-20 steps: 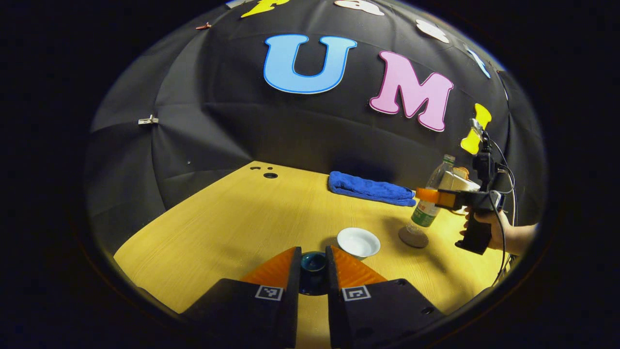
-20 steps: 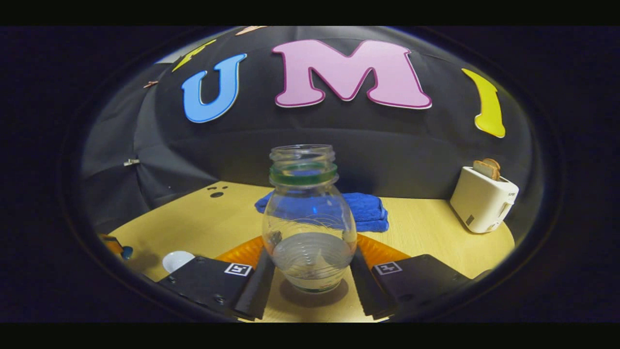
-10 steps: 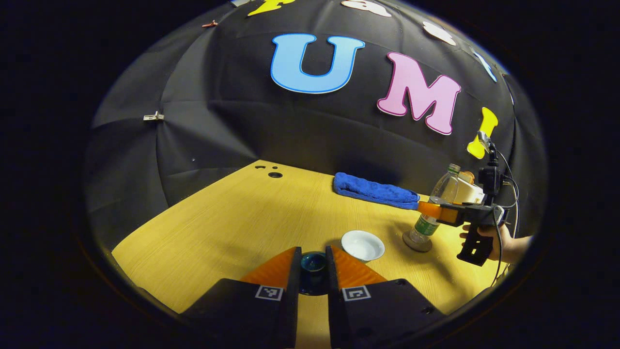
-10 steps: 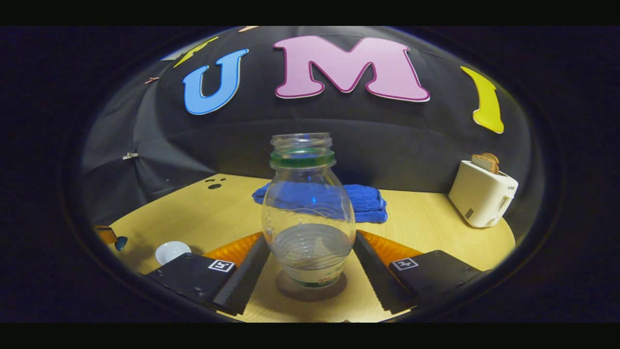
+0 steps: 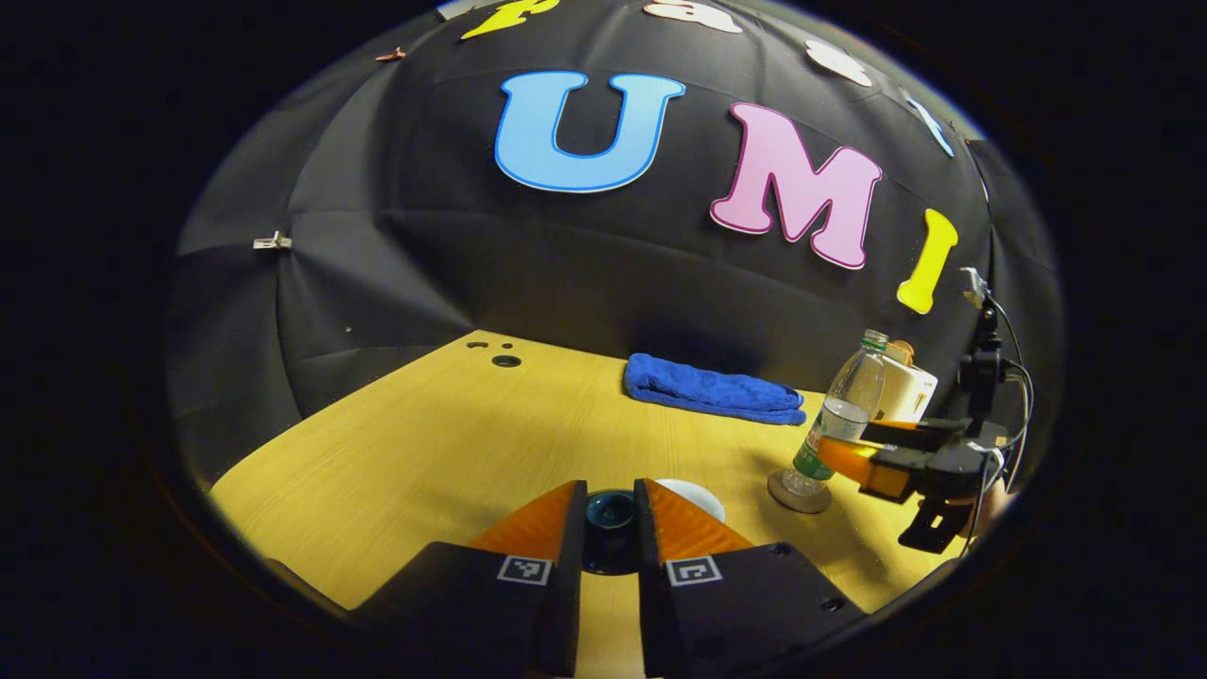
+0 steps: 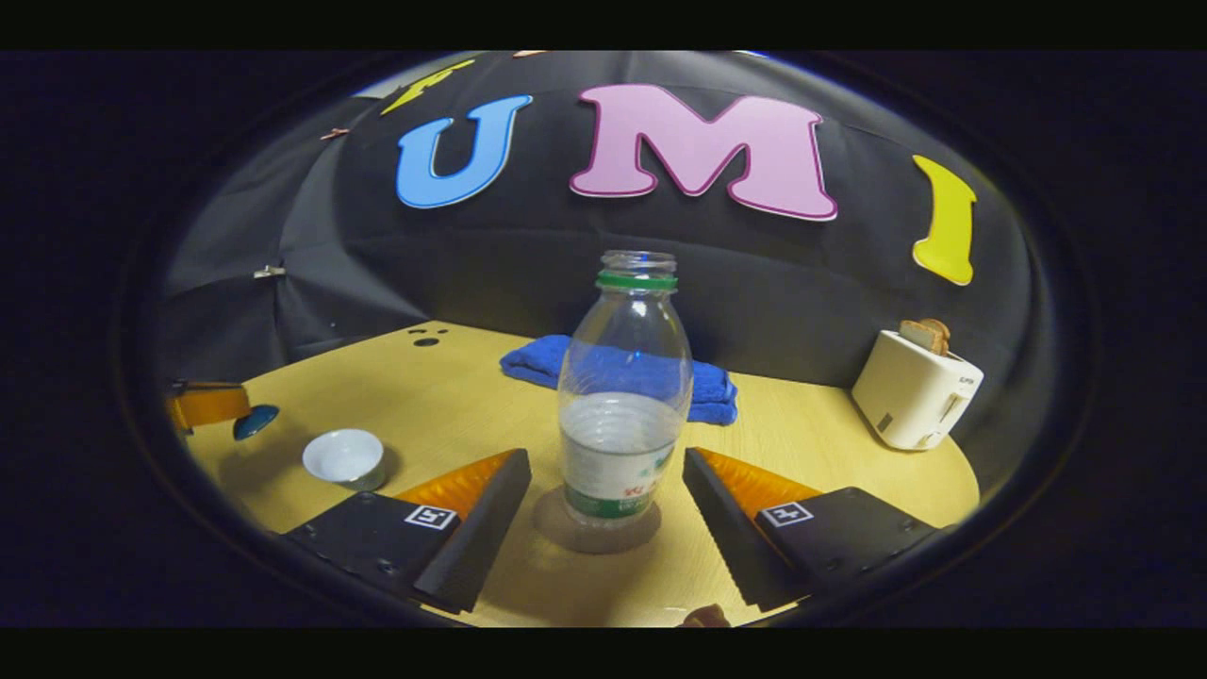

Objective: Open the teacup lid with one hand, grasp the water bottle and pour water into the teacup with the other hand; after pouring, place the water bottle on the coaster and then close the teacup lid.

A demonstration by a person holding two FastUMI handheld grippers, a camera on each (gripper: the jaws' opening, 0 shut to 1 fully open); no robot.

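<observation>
With water bottle point(image 6: 620, 396) upright on coaster point(image 6: 596, 530), right gripper point(image 6: 603, 505) fingers spread; left gripper point(image 5: 610, 514) fingers clamp, seemingly, lid point(image 5: 610, 510) near teacup point(image 6: 344, 458).

The water bottle point(image 6: 624, 396) label's print is too small to read.

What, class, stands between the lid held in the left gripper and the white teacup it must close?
Nothing visible. The left gripper is shut on the dark lid, and the open teacup sits just beyond it on bare table. The water bottle stands off to the side on its coaster.
</observation>
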